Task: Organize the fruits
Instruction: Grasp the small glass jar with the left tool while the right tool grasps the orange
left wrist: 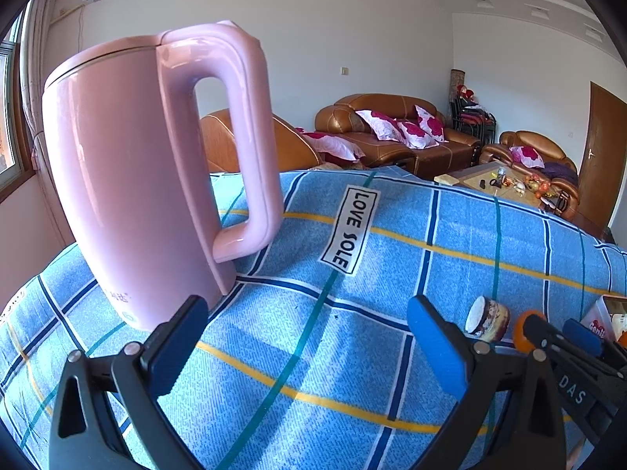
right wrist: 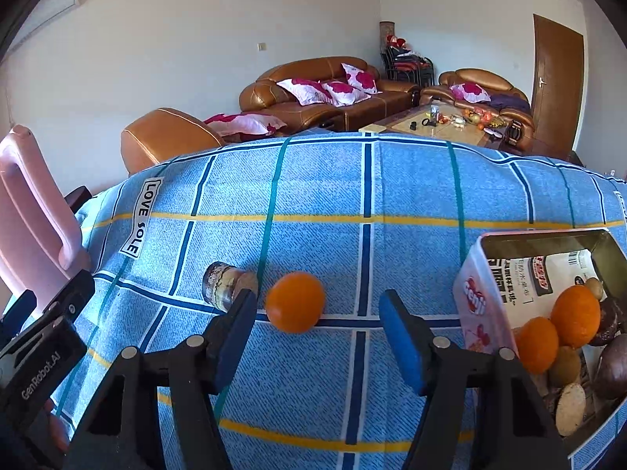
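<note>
A loose orange (right wrist: 296, 301) lies on the blue checked cloth (right wrist: 352, 180), just ahead of my right gripper (right wrist: 317, 329). The blue pads stand apart on either side and do not touch it, so this gripper is open. To the right, an open pink-and-white tin (right wrist: 482, 301) holds two oranges (right wrist: 576, 313), a kiwi (right wrist: 564, 366) and dark round fruits (right wrist: 617, 368). My left gripper (left wrist: 309, 337) is open over bare cloth with nothing between its pads. In the left wrist view the loose orange (left wrist: 523, 331) shows partly behind the right gripper's fingers (left wrist: 580, 335).
A tall pink kettle (left wrist: 149, 180) stands on the cloth close to the left gripper's left finger. A small jar (right wrist: 225, 286) lies on its side just left of the loose orange. Brown sofas (right wrist: 325, 86) and a low table (right wrist: 443, 123) are beyond the far edge.
</note>
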